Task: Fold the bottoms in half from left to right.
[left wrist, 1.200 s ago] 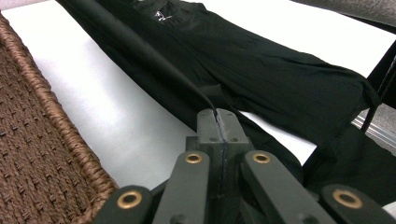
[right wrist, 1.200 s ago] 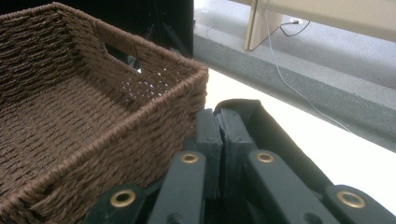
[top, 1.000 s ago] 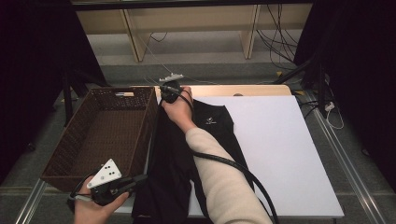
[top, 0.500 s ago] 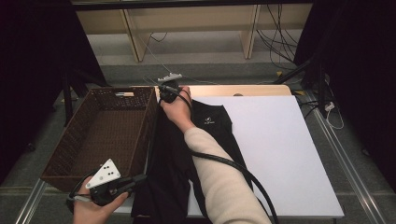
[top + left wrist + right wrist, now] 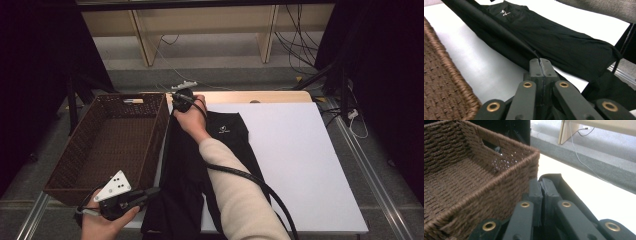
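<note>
A black garment [image 5: 200, 165] with a small white logo lies lengthwise along the left side of the white table top [image 5: 300, 150]. My left gripper [image 5: 150, 192] is at the near left corner, shut on the garment's near edge [image 5: 534, 53]. My right gripper [image 5: 176, 97] is at the far end beside the basket, shut on a fold of the same garment [image 5: 559, 182]. The cloth is pulled taut between the two grippers, forming a straight ridge [image 5: 491, 27].
A brown wicker basket [image 5: 75, 165] stands empty just left of the garment, its wall [image 5: 499, 187] close to my right gripper. A black cable [image 5: 255, 180] trails over the garment from the right hand. Shelving and cables lie on the floor beyond the table.
</note>
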A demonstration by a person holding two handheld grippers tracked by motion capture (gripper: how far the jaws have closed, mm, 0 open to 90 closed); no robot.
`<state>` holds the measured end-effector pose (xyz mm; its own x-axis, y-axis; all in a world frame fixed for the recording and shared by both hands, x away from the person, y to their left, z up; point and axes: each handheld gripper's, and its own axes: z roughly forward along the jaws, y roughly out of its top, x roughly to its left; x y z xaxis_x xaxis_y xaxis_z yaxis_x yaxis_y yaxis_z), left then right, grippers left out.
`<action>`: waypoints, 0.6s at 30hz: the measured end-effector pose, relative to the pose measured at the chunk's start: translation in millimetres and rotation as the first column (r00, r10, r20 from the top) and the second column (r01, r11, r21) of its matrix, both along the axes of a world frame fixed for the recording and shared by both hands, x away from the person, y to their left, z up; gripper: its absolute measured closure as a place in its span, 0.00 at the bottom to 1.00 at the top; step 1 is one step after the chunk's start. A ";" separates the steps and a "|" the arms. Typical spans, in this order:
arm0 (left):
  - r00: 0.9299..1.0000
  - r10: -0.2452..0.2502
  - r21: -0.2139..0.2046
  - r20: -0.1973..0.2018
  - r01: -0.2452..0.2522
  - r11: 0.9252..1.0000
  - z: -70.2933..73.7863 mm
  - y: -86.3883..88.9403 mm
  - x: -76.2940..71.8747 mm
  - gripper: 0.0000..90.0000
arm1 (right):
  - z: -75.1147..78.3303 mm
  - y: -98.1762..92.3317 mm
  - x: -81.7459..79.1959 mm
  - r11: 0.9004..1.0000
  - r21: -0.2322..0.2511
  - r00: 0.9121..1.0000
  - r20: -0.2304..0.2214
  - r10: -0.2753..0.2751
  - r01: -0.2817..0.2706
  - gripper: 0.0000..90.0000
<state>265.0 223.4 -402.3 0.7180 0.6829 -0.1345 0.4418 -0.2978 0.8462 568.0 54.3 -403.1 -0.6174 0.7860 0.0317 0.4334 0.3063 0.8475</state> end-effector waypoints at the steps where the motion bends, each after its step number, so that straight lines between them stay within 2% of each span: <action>1: 1.000 -0.002 -0.002 0.000 0.002 1.000 -0.3 -0.7 0.2 0.99 | -1.2 -0.4 0.0 1.000 0.000 1.000 -0.005 -0.003 0.003 0.97; 5: 1.000 -0.012 -0.010 -0.001 0.012 1.000 -0.9 -3.1 0.8 0.99 | -3.0 -2.7 0.6 1.000 -0.004 1.000 -0.007 -0.003 0.003 0.97; 7: 1.000 -0.031 -0.019 -0.002 0.031 0.999 -1.5 -7.1 2.1 0.99 | -2.5 -4.6 0.7 1.000 -0.004 1.000 -0.009 -0.005 0.005 0.98; 11: 0.998 -0.066 -0.018 0.020 0.066 0.998 -1.6 -13.9 3.2 0.99 | -2.5 -10.2 1.1 1.000 -0.012 1.000 -0.010 -0.008 0.008 0.98; 18: 0.994 -0.107 -0.022 0.024 0.107 0.994 -3.2 -25.4 5.4 0.99 | -4.0 -24.0 0.7 0.999 -0.016 0.999 -0.016 -0.029 0.029 0.98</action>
